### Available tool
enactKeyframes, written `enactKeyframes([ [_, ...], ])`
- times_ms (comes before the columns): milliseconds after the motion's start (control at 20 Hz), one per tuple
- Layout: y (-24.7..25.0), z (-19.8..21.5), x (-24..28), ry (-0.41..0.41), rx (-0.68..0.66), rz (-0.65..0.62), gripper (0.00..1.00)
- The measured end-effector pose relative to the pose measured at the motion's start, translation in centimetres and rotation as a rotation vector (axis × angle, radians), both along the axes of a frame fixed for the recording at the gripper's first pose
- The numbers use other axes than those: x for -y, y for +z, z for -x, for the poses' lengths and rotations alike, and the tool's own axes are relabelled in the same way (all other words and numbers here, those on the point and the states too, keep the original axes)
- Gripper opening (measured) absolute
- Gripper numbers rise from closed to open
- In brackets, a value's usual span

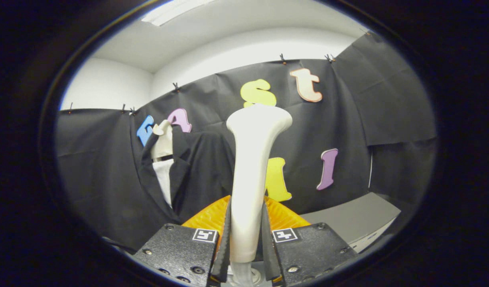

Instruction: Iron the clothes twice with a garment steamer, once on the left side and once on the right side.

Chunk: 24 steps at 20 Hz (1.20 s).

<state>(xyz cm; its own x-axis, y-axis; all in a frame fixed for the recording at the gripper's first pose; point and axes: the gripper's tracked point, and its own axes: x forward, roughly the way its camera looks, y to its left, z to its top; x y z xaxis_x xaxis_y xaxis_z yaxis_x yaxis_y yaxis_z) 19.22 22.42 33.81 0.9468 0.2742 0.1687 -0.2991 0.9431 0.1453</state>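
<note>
A white garment steamer [250,167] stands upright between my fingers, its wide head at the top and its handle pinched at the bottom. My gripper [246,235] is shut on that handle, both fingers pressing its sides. Beyond the fingers to the left, a black jacket [188,175] hangs on a pale mannequin torso [163,141], with a white shirt front [164,179] showing between the lapels. The steamer head is to the right of the jacket and apart from it.
A grey table surface [356,223] lies to the right beyond the fingers. Black cloth walls close the booth on all sides, with white wall and ceiling above.
</note>
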Motion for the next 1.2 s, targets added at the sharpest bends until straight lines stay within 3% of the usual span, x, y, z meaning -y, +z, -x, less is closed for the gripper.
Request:
enactKeyframes([
  [150, 1.0, 0.9, -4.2, 0.049, 0.013, -0.006, 0.37],
  [600, 1.3, -0.6, -12.2, 0.093, 0.010, 0.072, 0.37],
  [1200, -4.5, -3.7, -15.6, 0.138, -0.104, 0.155, 0.37],
])
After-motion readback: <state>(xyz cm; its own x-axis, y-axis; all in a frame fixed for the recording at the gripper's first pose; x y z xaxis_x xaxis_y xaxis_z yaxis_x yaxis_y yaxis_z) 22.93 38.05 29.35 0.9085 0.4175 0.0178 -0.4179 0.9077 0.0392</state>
